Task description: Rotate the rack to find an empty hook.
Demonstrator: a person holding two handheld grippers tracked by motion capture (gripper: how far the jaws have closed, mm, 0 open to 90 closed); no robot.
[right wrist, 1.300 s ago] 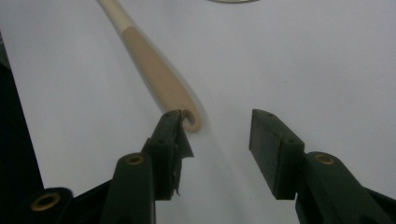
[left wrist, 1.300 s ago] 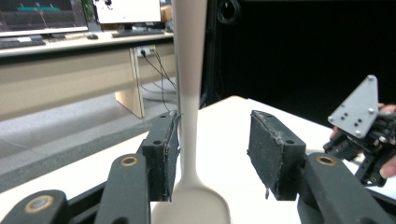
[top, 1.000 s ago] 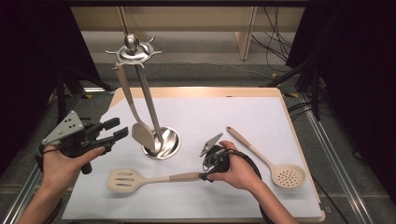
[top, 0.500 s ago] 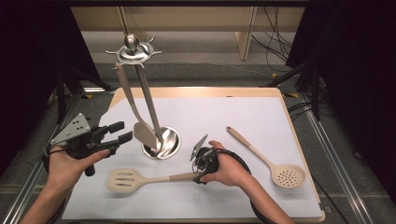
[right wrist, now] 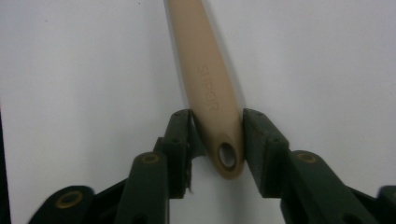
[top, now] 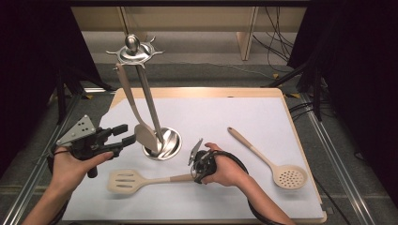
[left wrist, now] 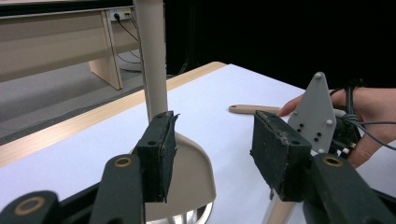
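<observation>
Closing my right gripper point(right wrist: 217, 135) on the tail end of the beige slotted spatula point(top: 141, 178) lying flat on the white table sheet point(top: 244, 117). Its jaws have just been closing and now sit either side of the handle right at the hanging hole; the right pad looks to be touching and the left has a sliver of gap, so I wouldn't call it a firm hold yet.

My left gripper point(top: 123, 135) hangs wide open with nothing in it, just beside the steel utensil stand point(top: 155, 112), where a beige turner point(top: 141, 126) already hangs.

My worry: I'm gripping so close to the tip that the tapered handle could squirt out, or the heavy head could droop and swing on the lift, knocking the stand's base.

Room-wise, the beige perforated skimmer point(top: 270, 159) lies well apart to the right, and the sheet behind is open. The front edge is near my forearm.
</observation>
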